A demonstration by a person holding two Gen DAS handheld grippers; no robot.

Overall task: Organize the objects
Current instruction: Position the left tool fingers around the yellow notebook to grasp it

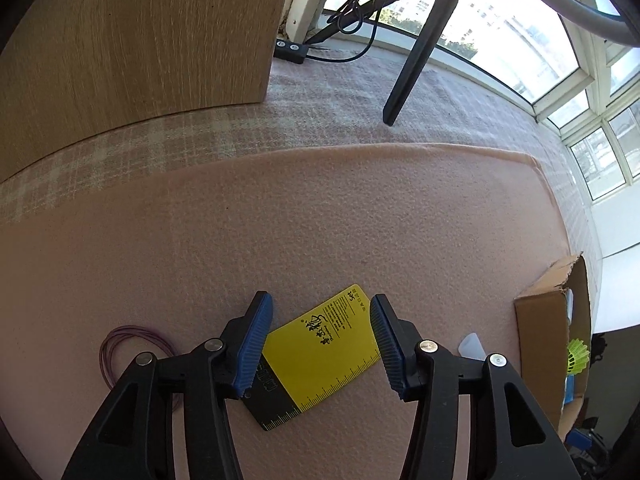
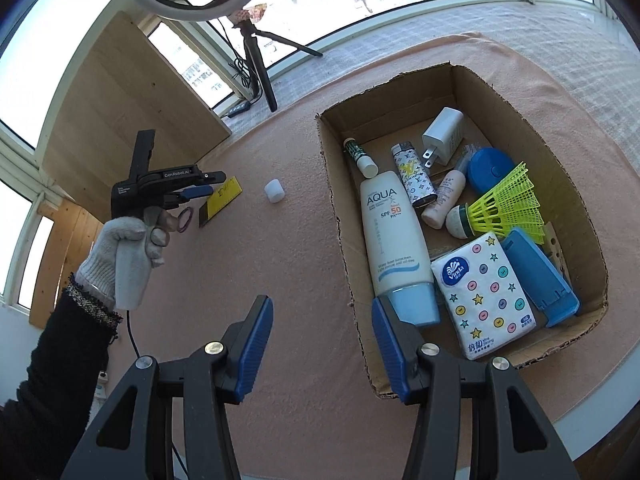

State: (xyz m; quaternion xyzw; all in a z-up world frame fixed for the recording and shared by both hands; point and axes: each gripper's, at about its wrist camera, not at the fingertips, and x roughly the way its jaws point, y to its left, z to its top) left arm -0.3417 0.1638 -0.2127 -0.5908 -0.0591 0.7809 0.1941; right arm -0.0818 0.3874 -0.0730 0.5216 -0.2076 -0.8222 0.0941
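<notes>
Two open jaws of the left gripper (image 1: pixel 320 340) straddle a yellow ruler card (image 1: pixel 324 344) (not yet pinched); next, close and lift.

L wrist cam: steep down, close over yellow card (image 1: pixel 320 354). R wrist: higher, farther; sees same card (image 2: pixel 221 200).

Your left finger (image 1: pixel 250 350) hides the card (image 1: pixel 320 352) corner; rubber bands (image 1: pixel 120 340) half covered, box (image 1: pixel 548 336) cropped.
</notes>
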